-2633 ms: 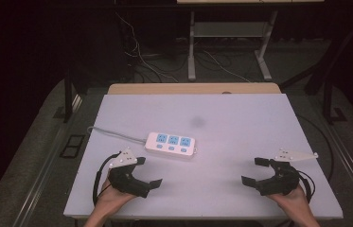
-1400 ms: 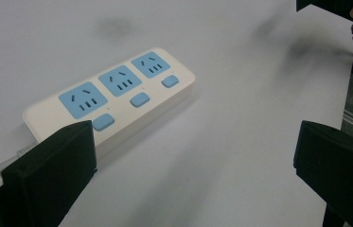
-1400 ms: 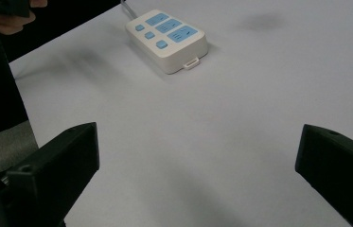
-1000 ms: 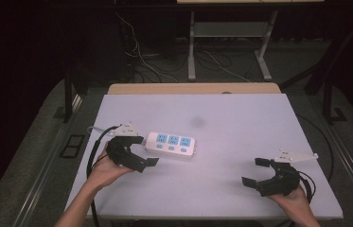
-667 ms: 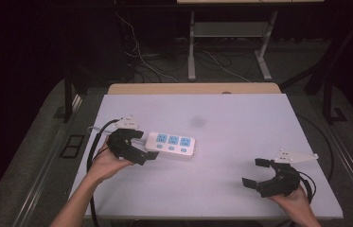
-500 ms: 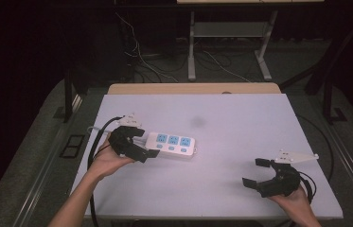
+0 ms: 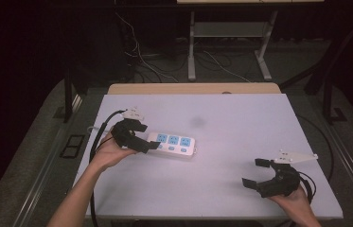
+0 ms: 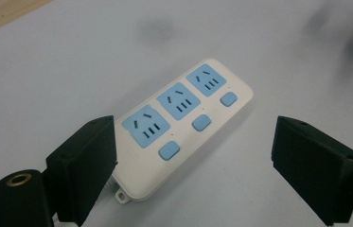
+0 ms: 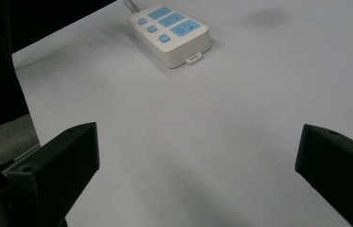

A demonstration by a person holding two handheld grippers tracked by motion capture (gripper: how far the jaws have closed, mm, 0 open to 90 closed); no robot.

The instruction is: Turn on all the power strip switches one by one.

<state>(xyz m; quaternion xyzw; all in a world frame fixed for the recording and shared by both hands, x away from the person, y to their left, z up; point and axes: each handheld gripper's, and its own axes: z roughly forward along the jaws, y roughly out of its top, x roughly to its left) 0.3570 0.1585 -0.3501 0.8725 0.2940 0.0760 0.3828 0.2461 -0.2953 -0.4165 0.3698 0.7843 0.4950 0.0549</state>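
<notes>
Item: white power strip (image 7: 173, 144) with three blue sockets, lying flat left of the tabletop (image 7: 240, 113) centre, nearer the left edge. Left tongs (image 8: 193, 156): I have them straddling the strip's cord end, jaws just closing in, one pad beside the casing, the other well apart from it, nothing clamped. Right tongs (image 7: 258, 172): apart, empty, by the near right corner. Step in hand, as I judge it: grasping the strip. Next: centre on the casing, then squeeze across its width.
</notes>
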